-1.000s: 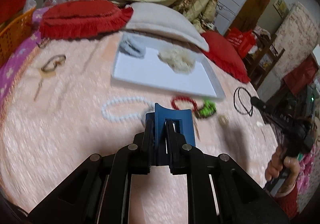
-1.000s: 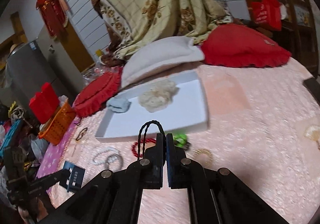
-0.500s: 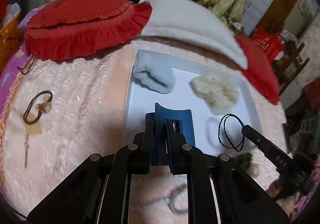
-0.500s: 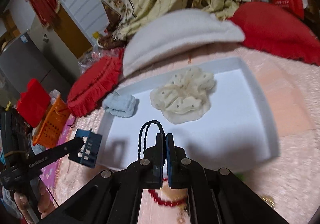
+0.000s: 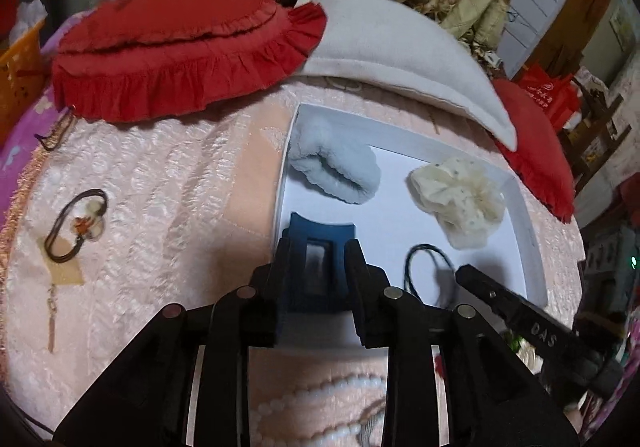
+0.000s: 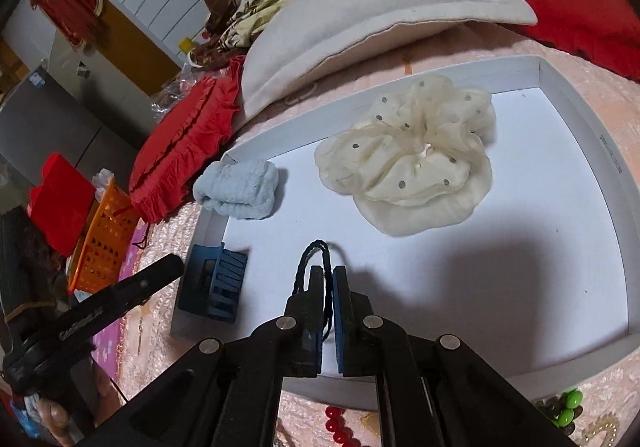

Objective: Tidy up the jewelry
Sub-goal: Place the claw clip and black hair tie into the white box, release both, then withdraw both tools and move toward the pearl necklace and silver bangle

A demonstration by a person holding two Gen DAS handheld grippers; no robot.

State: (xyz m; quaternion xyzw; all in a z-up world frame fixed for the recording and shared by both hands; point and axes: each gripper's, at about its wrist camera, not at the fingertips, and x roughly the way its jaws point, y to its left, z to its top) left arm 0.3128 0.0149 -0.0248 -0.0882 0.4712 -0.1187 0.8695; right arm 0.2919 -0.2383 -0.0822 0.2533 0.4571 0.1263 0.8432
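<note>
White tray (image 6: 600, 151) on the pink bedspread (image 5: 160, 183). In it: blue scrunchie (image 6: 240, 187) at the far left corner, cream dotted scrunchie (image 6: 408, 163) mid-back. Left gripper (image 5: 318, 259) over the tray's near-left edge, jaws opening, blue clip (image 5: 320, 243) between them, resting on the tray. Right gripper (image 6: 328, 279) nearly closed, pinching a black hair tie (image 6: 316, 251) just above the tray floor.

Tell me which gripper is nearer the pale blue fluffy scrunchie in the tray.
Left. The left gripper, opening around the blue hair claw, sits just below the blue scrunchie. The right gripper, pinching the black hair tie, is farther toward the tray's middle.
</note>
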